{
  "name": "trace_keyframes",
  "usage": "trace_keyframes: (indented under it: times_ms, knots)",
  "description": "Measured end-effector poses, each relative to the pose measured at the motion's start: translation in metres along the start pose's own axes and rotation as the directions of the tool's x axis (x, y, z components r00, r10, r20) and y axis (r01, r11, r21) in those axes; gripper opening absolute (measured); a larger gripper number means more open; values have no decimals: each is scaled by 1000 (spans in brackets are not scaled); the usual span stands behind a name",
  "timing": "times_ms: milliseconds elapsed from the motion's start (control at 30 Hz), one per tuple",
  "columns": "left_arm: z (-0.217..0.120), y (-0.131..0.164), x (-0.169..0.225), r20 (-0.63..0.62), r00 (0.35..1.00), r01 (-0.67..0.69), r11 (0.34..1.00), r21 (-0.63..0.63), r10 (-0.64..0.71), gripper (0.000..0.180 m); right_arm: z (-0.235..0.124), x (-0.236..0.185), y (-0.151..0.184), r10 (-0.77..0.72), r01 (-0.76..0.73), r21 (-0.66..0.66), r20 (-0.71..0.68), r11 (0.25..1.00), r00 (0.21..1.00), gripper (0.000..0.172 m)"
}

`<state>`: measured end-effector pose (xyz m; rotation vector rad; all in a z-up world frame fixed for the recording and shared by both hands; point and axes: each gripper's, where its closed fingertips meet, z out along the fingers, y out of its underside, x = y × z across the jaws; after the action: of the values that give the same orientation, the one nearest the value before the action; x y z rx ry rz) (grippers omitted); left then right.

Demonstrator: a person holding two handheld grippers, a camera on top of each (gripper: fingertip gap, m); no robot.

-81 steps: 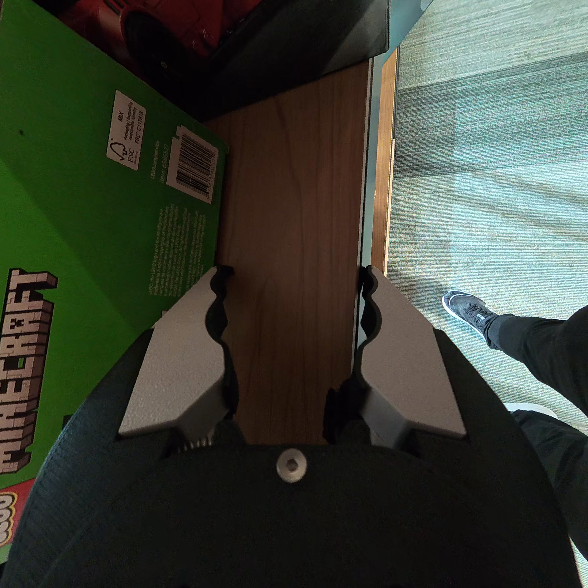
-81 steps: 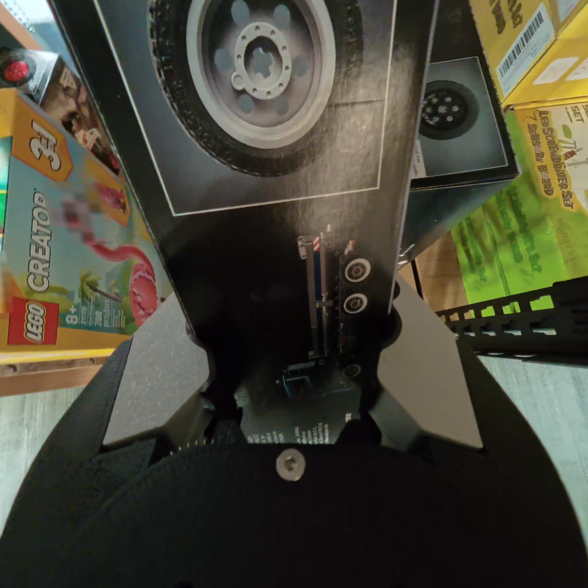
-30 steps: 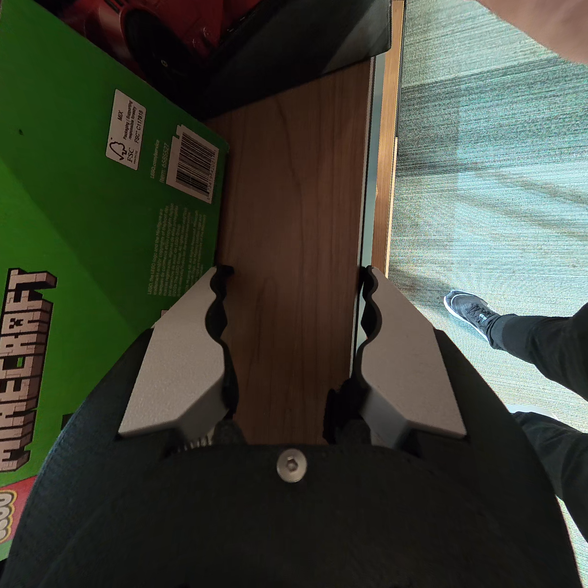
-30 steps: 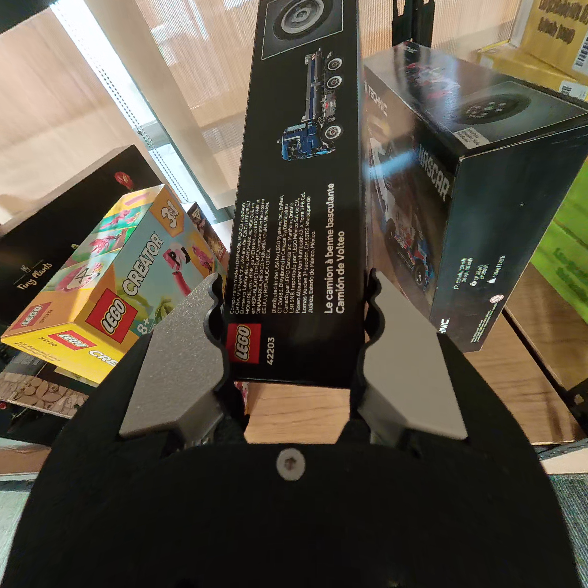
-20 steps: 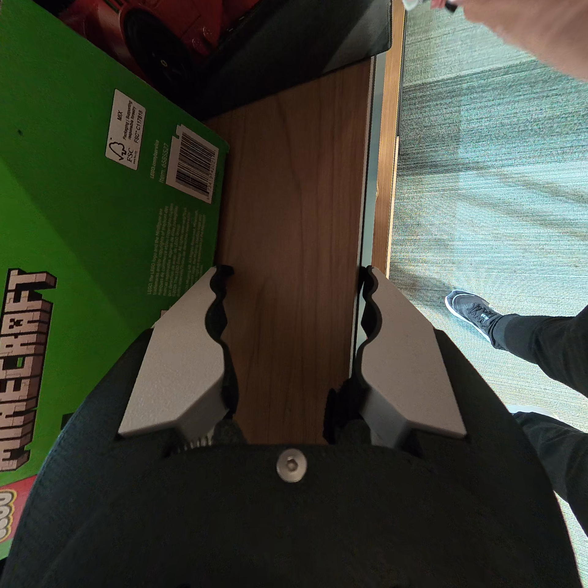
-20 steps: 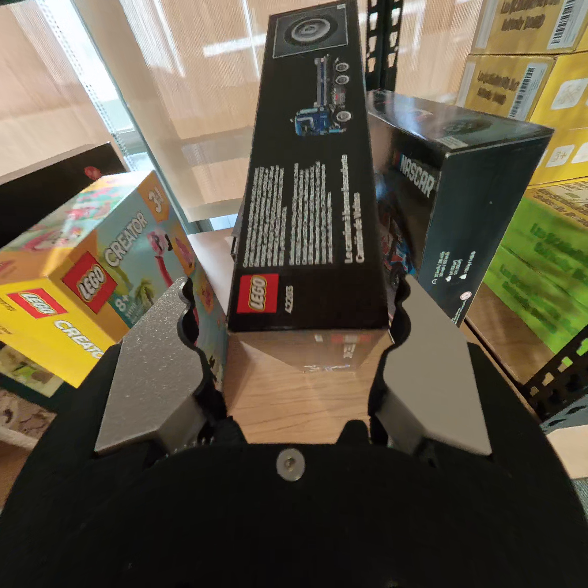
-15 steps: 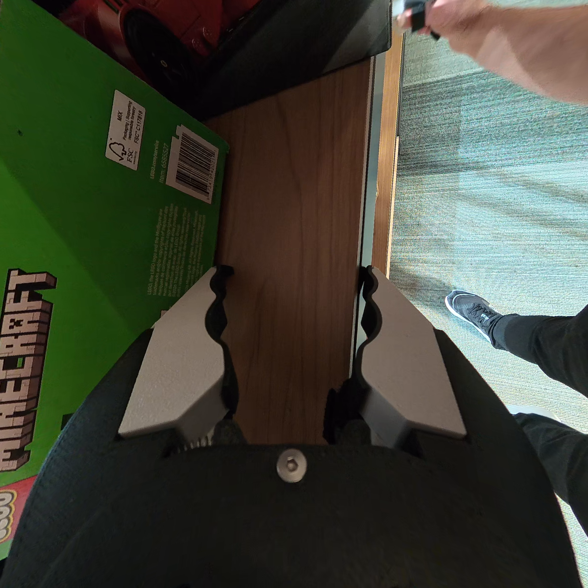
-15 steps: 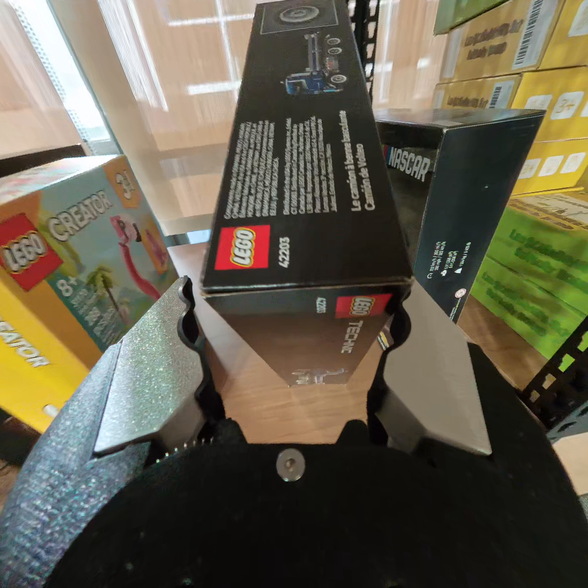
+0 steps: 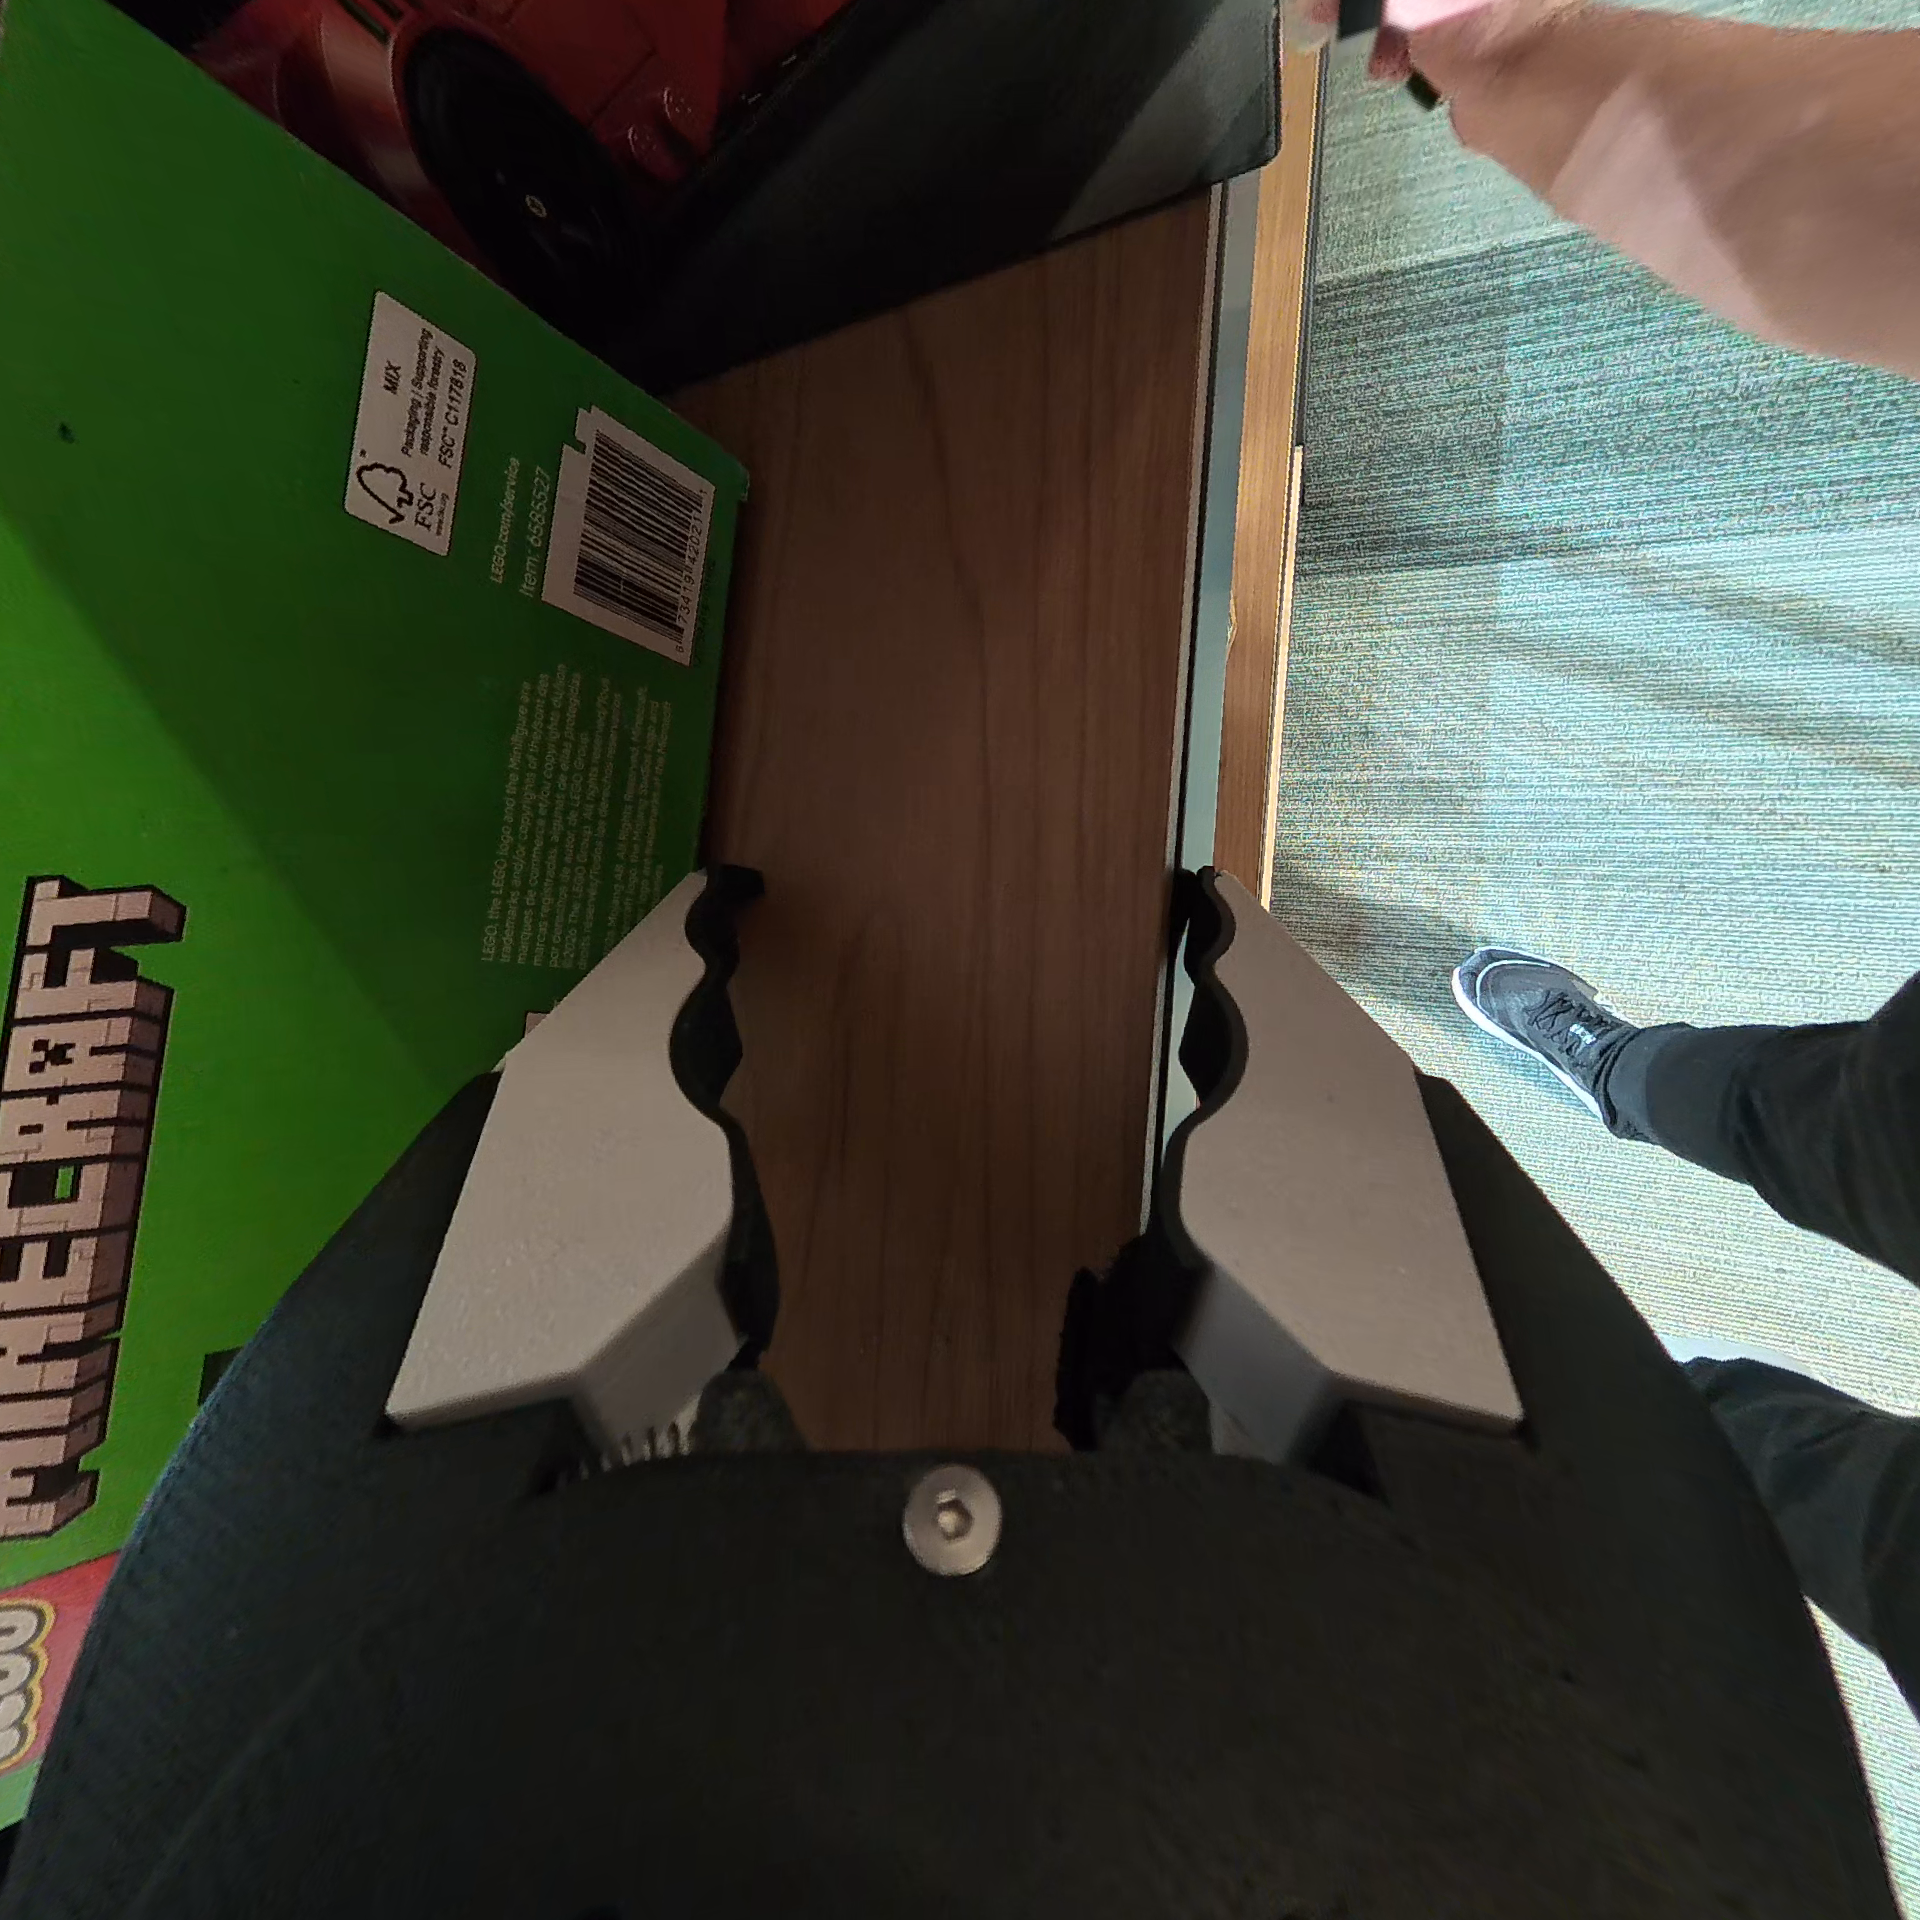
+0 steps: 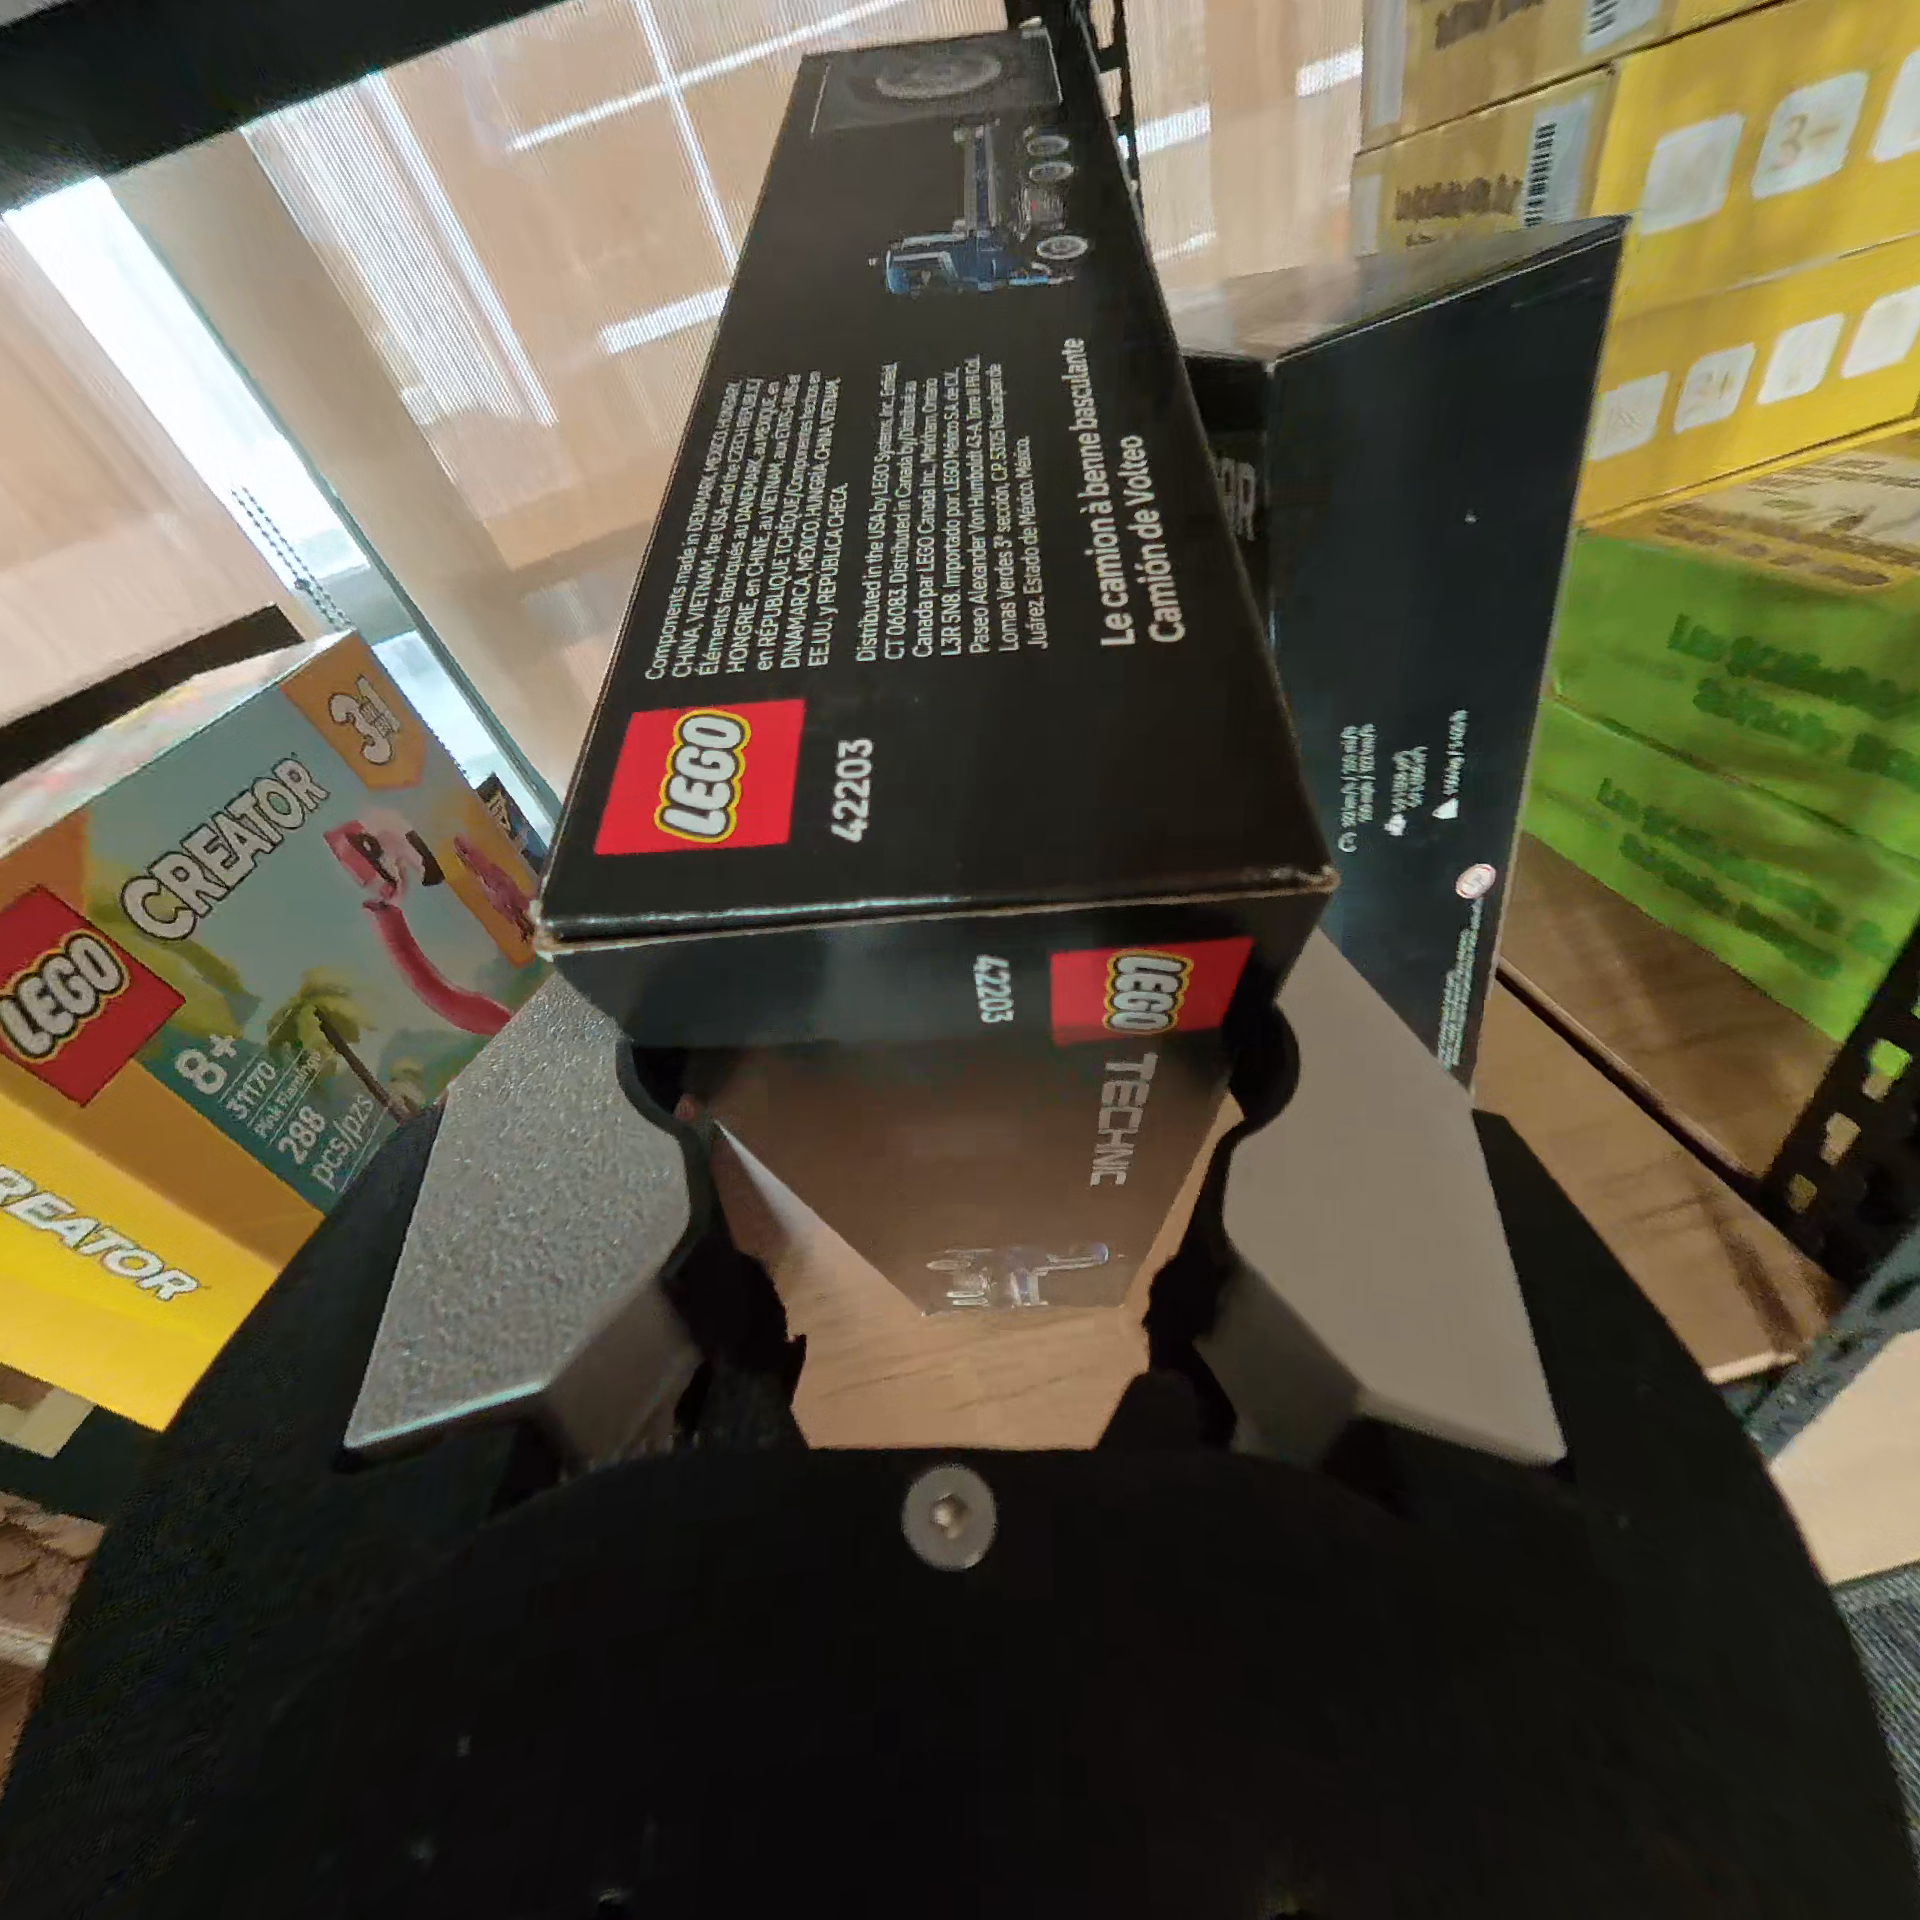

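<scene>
My right gripper (image 10: 951,1060) is open around the near end of a long black toy box (image 10: 935,623). The box stands on its narrow side on a wooden shelf (image 10: 956,1382) and runs away from me. Bare wood shows between my left finger (image 10: 540,1195) and the box, and the right pad sits close beside it. My left gripper (image 9: 961,904) is open and empty over another wooden shelf (image 9: 956,623). A large green box (image 9: 260,675) lies just left of it.
In the right wrist view, a second black box (image 10: 1434,571) stands right of the long one, a colourful flamingo box (image 10: 208,987) left, and yellow (image 10: 1714,260) and green boxes (image 10: 1714,727) far right. In the left wrist view, a person's forearm (image 9: 1714,187), leg and shoe (image 9: 1527,1008) show over carpet.
About a second ago my right fingers were shut on the black box; they have opened off it, and the gripper has dropped lower and closer. A forearm entered the left view. The left gripper is unmoved.
</scene>
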<state>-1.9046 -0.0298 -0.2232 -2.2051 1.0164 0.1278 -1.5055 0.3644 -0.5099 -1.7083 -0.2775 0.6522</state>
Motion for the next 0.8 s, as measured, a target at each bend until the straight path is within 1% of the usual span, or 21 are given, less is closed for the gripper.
trace_keyframes:
  times_ms: [33, 100, 167, 200, 267, 333, 467, 533, 567, 600, 633, 733, 800]
  knots:
    - [0, 0, 0, 0, 1000, 0, 1000, 0, 0, 86, -5, 2, -1, -9, 9, -13, -4, 1000, 1000, 106]
    - [0, 0, 0, 0, 1000, 0, 1000, 0, 0, 86, -16, 2, -5, -59, 58, -19, -31, 998, 998, 106]
    - [0, 0, 0, -1, 1000, 0, 1000, 0, 0, 86, -22, 1, 0, -132, 126, -88, -71, 988, 989, 107]
    - [0, 0, 0, -1, 1000, 0, 1000, 0, 0, 86, -26, -2, -1, -171, 164, -94, -78, 982, 982, 107]
    - [0, 0, 0, -1, 1000, 0, 1000, 1, 0, 86, -35, -5, 6, -153, 142, -124, -85, 982, 985, 107]
    - [0, 0, 0, -1, 1000, -1, 1000, 1, 1, 86, -39, -13, 10, -171, 152, -161, -109, 975, 979, 107]
    - [0, 0, 0, -2, 1000, -3, 1000, 2, 3, 87, -41, -25, 15, -138, 116, -175, -120, 978, 983, 110]
    - [0, 0, 0, -3, 1000, -3, 1000, 1, 3, 87, -45, -33, 11, -95, 83, -154, -76, 985, 993, 115]
    - [0, 0, 0, -5, 1000, -4, 1000, 2, 4, 86, -49, -37, 6, -74, 65, -135, -64, 989, 995, 118]
    - [0, 0, 0, -8, 1000, -4, 1000, 4, 4, 86, -53, -37, 6, -66, 55, -145, -71, 988, 995, 121]
    - [-1, 0, 0, -10, 1000, -3, 1000, 4, 3, 86, -58, -37, 6, -69, 54, -160, -86, 986, 994, 125]
    - [-4, 0, 0, -12, 1000, 1, 1000, 14, -1, 82, -83, -42, -2, -71, 52, -148, -127, 988, 989, 130]
    - [-11, -5, -1, 29, 999, -26, 998, 60, 25, 78, -105, -52, -6, -97, 75, -165, -134, 984, 986, 130]
